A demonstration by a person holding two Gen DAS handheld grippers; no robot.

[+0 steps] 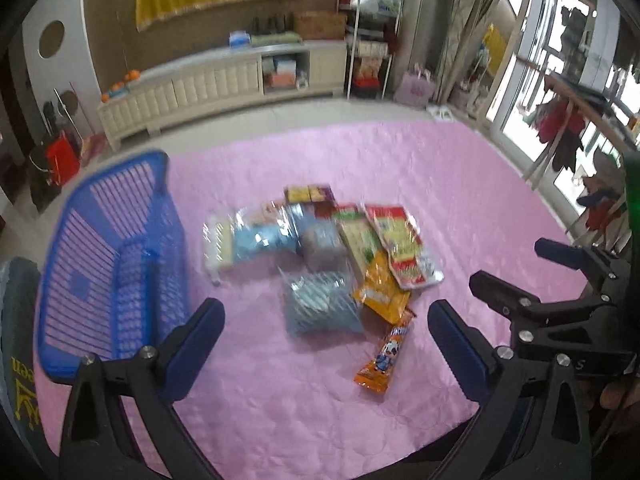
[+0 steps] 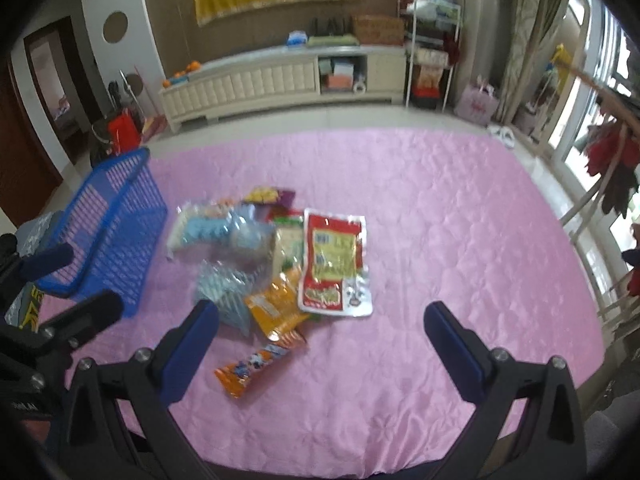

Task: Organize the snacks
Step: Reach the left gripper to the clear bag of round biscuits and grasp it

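Note:
A pile of snack packets (image 1: 320, 248) lies on the pink tablecloth (image 1: 440, 184): a red and yellow pouch (image 1: 402, 246), an orange bag (image 1: 380, 292), a clear bag of blue sweets (image 1: 320, 304) and a long orange stick packet (image 1: 386, 354). A blue plastic basket (image 1: 116, 256) stands to the left. My left gripper (image 1: 326, 344) is open and empty above the near side of the pile. My right gripper (image 2: 320, 340) is open and empty, to the right of the stick packet (image 2: 260, 364). The pile (image 2: 272, 256) and the basket (image 2: 116, 228) show there too.
The right gripper shows at the right edge of the left wrist view (image 1: 532, 276); the left gripper shows at the left edge of the right wrist view (image 2: 76, 280). A grey cushion (image 1: 16, 320) lies left of the basket. A white cabinet (image 1: 224, 84) stands behind.

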